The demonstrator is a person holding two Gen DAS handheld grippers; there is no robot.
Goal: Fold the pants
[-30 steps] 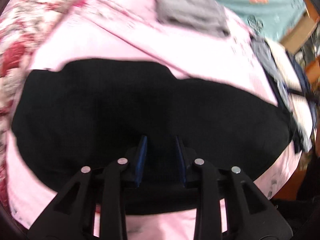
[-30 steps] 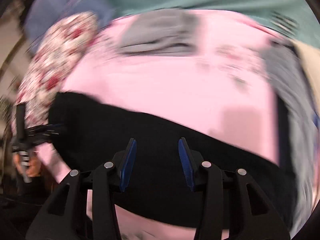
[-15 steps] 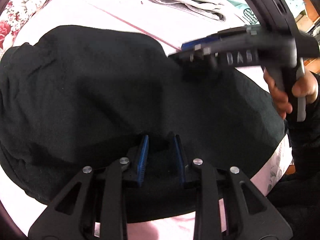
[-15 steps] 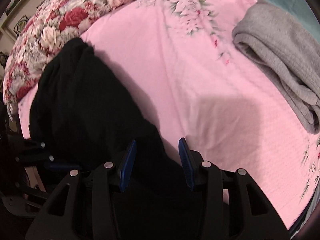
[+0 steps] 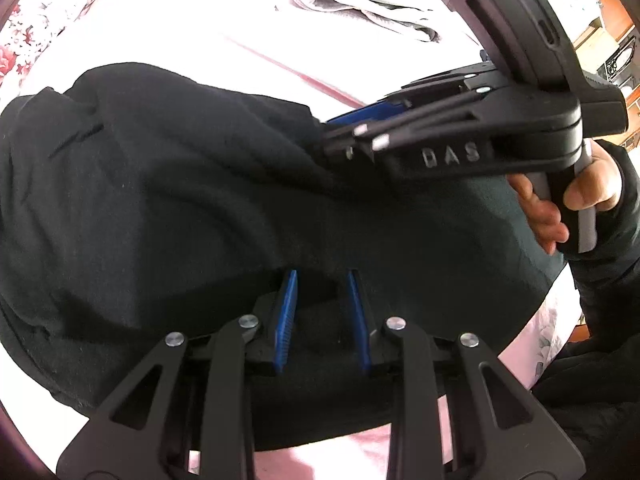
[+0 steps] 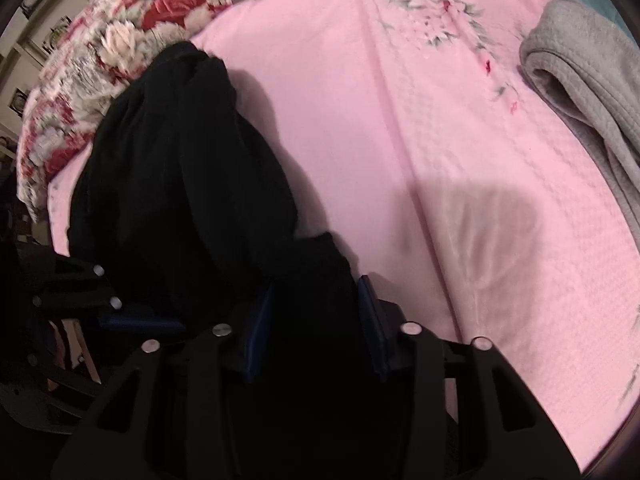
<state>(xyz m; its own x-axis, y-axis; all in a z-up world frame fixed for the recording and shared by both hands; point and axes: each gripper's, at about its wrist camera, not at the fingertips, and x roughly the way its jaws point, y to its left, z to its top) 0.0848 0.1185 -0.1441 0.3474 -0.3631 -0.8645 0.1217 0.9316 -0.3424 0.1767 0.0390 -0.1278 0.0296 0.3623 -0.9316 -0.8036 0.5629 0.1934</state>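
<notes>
The black pants (image 5: pixel 180 200) lie bunched on the pink bedsheet (image 5: pixel 180 40). My left gripper (image 5: pixel 322 280) is open, its blue pads astride a fold of the pants near their front edge. My right gripper (image 6: pixel 316 292) is open with pants fabric between its pads; it also shows in the left wrist view (image 5: pixel 340 128) at the pants' far edge, held by a hand (image 5: pixel 560 208). The pants (image 6: pixel 180 180) run off to the left in the right wrist view. The left gripper (image 6: pixel 120 316) shows dimly there at lower left.
A folded grey garment (image 5: pixel 368 4) lies on the sheet beyond the pants; it also shows at the right in the right wrist view (image 6: pixel 592 80). A red and white floral quilt (image 6: pixel 120 40) lies along the bed's left side. The bed's edge runs near the grippers.
Both grippers have come down close onto the pants. The pants went from lying flat to being bunched and lifted into folds. The right gripper has reached the far edge.
</notes>
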